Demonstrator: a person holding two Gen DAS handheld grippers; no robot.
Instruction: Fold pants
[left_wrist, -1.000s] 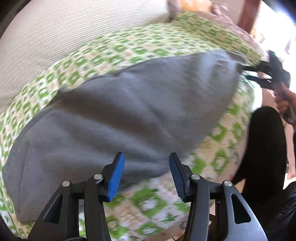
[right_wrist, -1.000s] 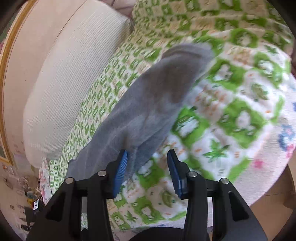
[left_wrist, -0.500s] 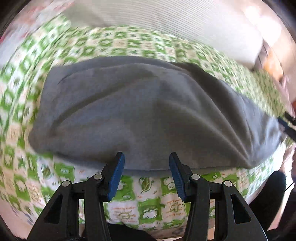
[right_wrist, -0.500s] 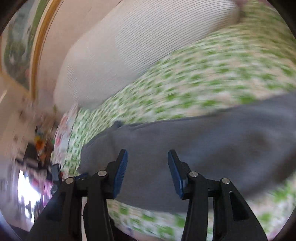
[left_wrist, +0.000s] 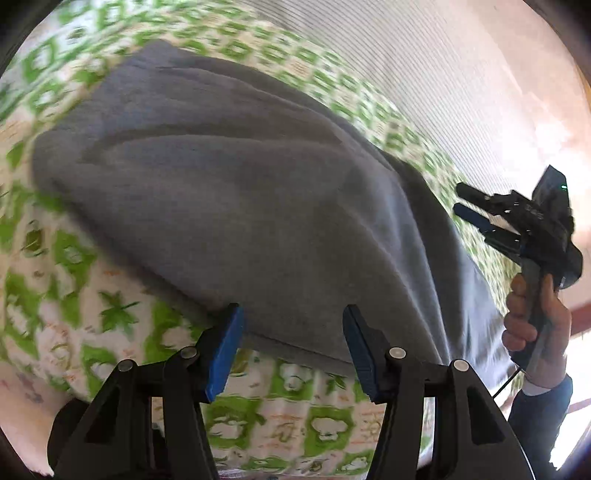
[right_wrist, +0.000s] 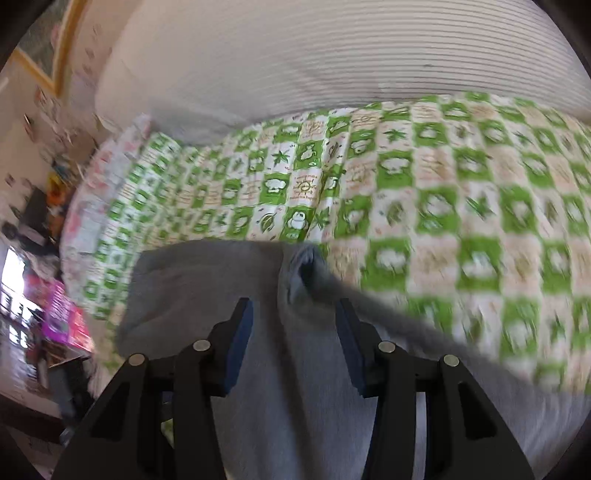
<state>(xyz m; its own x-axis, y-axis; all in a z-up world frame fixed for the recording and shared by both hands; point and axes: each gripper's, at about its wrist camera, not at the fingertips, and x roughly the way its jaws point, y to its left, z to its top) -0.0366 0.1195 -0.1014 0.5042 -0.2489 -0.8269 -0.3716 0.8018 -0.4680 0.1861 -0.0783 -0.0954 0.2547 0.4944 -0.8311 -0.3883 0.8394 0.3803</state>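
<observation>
— Swung round since 0.5 s ago, the left claw gapes empty; grey sweatpants lie just ahead of its 2 pads on the green-checked quilt.
— And the right claw?
— Spread wide too, lifted over the sweatpants' bunched end, gripping nothing; striped bolster beyond.

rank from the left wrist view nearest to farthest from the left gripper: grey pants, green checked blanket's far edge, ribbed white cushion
1. Grey pants: hem right at the left gripper, centre.
2. Green checked blanket's far edge: behind the pants, upper middle.
3. Ribbed white cushion: farthest, upper right.
</observation>
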